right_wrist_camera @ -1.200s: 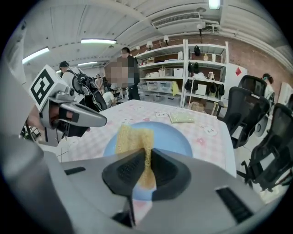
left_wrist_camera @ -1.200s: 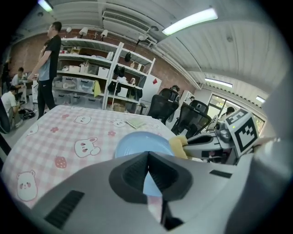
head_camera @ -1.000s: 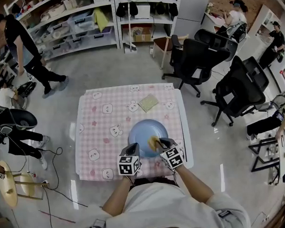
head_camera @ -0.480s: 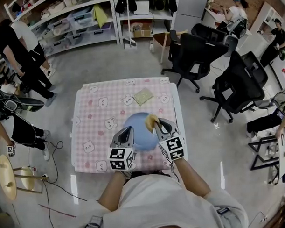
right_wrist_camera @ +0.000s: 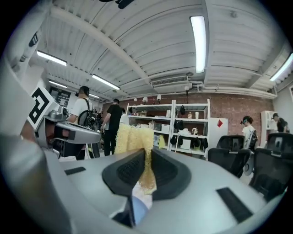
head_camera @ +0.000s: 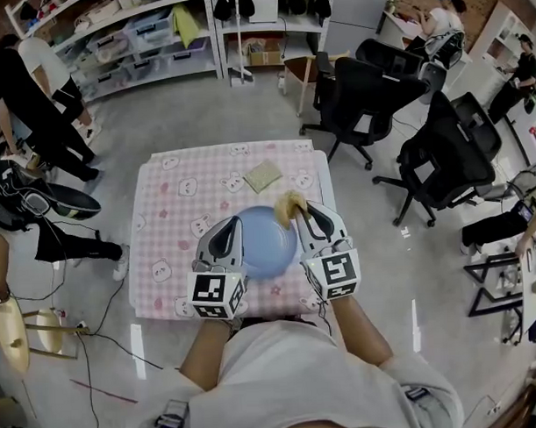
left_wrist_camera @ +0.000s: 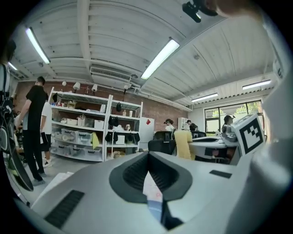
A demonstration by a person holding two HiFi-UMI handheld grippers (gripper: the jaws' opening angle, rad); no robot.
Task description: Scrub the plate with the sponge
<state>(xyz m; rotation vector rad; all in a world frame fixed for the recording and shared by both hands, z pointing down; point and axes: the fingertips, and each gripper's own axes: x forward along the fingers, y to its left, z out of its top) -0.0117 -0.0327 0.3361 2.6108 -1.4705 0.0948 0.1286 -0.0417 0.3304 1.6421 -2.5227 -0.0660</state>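
The round blue plate (head_camera: 265,241) is held up over the pink checked table (head_camera: 176,212). My left gripper (head_camera: 226,229) is shut on its left rim, and a strip of blue plate (left_wrist_camera: 154,208) shows between the shut jaws in the left gripper view. A yellow sponge (head_camera: 291,203) is pinched in my right gripper (head_camera: 305,214) and sits at the plate's far right rim. In the right gripper view the sponge (right_wrist_camera: 135,139) sticks up out of the shut jaws, with blue plate (right_wrist_camera: 137,209) below. Both grippers point level into the room.
A pale green cloth (head_camera: 262,176) lies flat on the table's far side. Black office chairs (head_camera: 369,87) stand to the right of the table. Shelves (head_camera: 157,41) run along the back wall, and people (head_camera: 27,90) stand at the left.
Both grippers have come up and nearer to the camera, taking the plate along. The sponge has moved from the plate's middle to its far right rim.
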